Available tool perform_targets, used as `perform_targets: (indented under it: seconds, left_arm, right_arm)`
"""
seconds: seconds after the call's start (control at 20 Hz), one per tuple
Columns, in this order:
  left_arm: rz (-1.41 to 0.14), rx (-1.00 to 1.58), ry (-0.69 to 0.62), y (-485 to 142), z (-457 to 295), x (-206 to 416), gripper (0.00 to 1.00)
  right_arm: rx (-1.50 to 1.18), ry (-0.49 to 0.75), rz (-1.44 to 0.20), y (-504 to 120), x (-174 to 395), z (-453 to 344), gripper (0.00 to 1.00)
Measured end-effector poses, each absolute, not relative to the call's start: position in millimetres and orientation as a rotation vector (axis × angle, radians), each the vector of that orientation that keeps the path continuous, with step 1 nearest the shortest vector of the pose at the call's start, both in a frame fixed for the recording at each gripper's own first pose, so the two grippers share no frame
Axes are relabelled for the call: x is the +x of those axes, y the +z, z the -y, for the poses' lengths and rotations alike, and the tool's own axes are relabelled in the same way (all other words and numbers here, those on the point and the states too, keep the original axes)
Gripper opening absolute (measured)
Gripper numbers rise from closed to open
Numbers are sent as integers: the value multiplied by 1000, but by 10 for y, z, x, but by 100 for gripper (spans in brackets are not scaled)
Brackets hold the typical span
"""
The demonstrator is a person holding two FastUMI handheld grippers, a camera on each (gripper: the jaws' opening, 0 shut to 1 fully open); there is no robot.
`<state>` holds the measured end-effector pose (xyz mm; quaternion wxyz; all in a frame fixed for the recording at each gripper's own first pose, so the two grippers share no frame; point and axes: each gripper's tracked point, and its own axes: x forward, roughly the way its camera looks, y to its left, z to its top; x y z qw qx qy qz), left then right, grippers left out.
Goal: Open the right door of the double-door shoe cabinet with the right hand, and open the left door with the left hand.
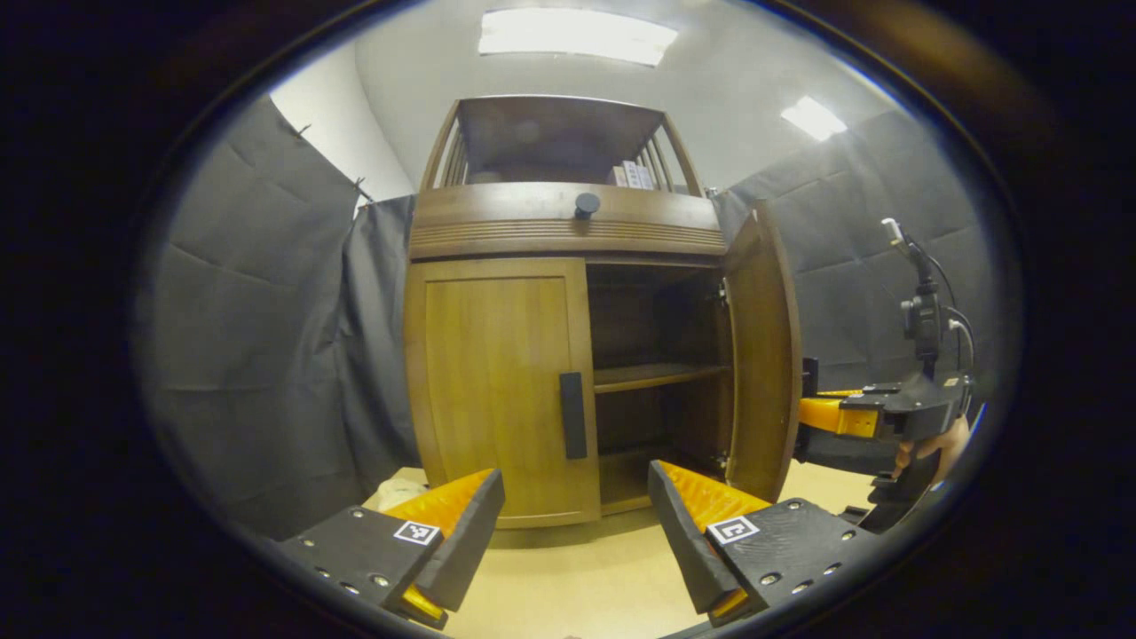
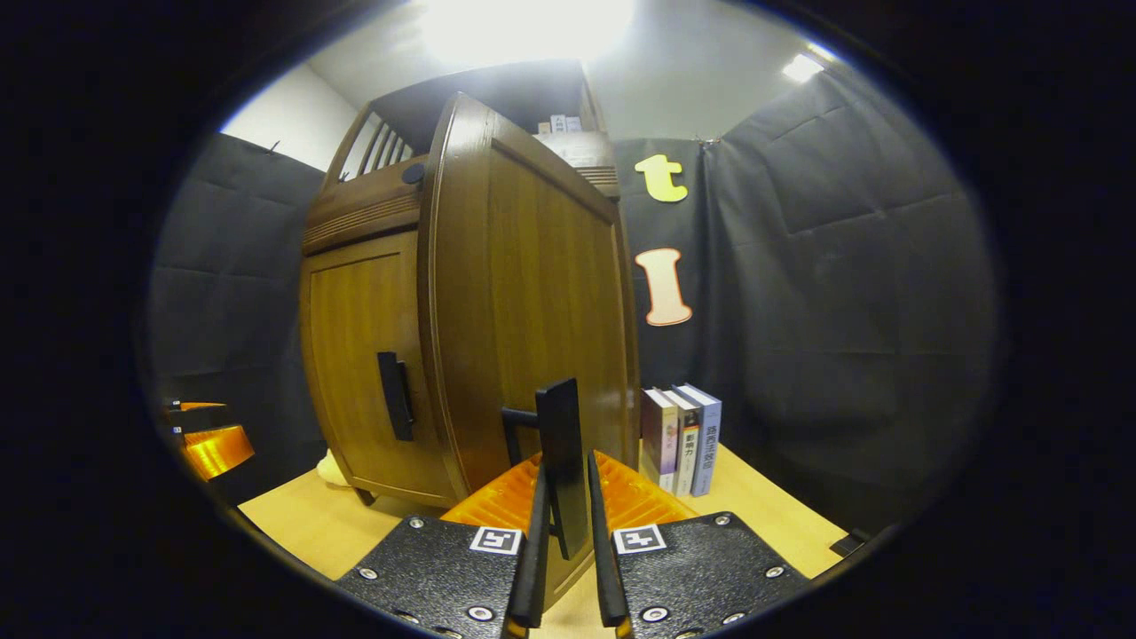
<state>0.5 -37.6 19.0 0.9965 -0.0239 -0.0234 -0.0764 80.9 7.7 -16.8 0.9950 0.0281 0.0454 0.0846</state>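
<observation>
Shoe cabinet (image 1: 568, 355): a tall wooden double-door cabinet standing toward the back of the pale counter (image 1: 568, 577), with dark cloth walls behind it.

Right door (image 2: 532, 293): swung wide open on its outer hinge; in the left gripper view shelves show inside. If it is pushed further, the hinge could strain, or the door could swing toward the books.

Left door (image 1: 497, 390): shut flush and not yet opened. Half of the task appears to remain.

Books (image 2: 682, 439): a few standing upright near the counter's right edge, just beside the open door; a wider swing might knock them over.

Right tool (image 2: 568, 555): fingers closed together on the right door's handle (image 2: 561, 461), a dark vertical bar. A sideways tug could twist the handle or drag the cabinet across the counter.

Left tool (image 1: 577, 524): fingers spread wide apart, holding nothing, hovering over the counter's front, in front of the left door.

Left door's handle (image 1: 573, 414): a slim vertical bar at the door's inner edge. A careless approach could let a finger slip off it or strike the panel.
</observation>
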Motion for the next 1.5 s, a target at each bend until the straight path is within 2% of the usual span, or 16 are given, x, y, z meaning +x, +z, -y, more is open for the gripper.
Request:
perform_targets:
  seconds: [0.15, 0.25, 0.35, 0.45, 0.5, 0.55, 0.6, 0.65, 0.7, 0.75, 0.8, 0.95, 1.05, 1.25, 1.3, 1.5]
  left_arm:
    - [60, -33, -186, 283, 547, 81, 98]
    - [60, -18, -199, 288, 615, 103, 98]
    - [62, -15, -212, 246, 637, 130, 98]
    - [64, -14, -223, 257, 659, 132, 98]
    - [66, -15, -229, 262, 664, 134, 98]
    - [66, -17, -234, 251, 672, 139, 98]
    - [65, -20, -238, 243, 680, 155, 98]
    - [64, -23, -238, 228, 685, 171, 98]
    - [61, -24, -235, 214, 690, 174, 98]
    - [59, -24, -230, 225, 682, 183, 98]
    - [57, -25, -225, 227, 677, 197, 98]
    - [33, -30, -218, 192, 667, 206, 98]
    - [14, -45, -204, 178, 660, 207, 98]
    - [11, -48, -176, 184, 635, 241, 98]
    - [19, -41, -164, 180, 607, 241, 93]
    - [34, -31, -139, 154, 618, 259, 98]
  right_arm:
    - [65, 102, -75, -94, 782, 175, 24]
    - [54, 49, -65, -90, 756, 415, 19]
    - [72, -3, -70, -111, 693, 635, 10]
    - [102, -18, -79, -125, 668, 772, 10]
    - [107, -26, -84, -132, 664, 832, 17]
    - [100, -34, -88, -135, 652, 875, 17]
    - [91, -49, -88, -132, 642, 922, 10]
    - [80, -75, -80, -120, 616, 989, 18]
    - [73, -98, -74, -102, 601, 1064, 19]
    - [71, -126, -73, -92, 568, 1144, 13]
    - [75, -153, -74, -82, 529, 1237, 20]
    - [142, -155, -43, 50, 413, 1342, 21]
    - [133, -163, -27, 116, 353, 1406, 30]
    - [97, -138, -4, 219, 173, 1323, 94]
    - [82, -136, 4, 215, 132, 1308, 95]
    - [69, -137, 43, 200, 0, 1183, 94]
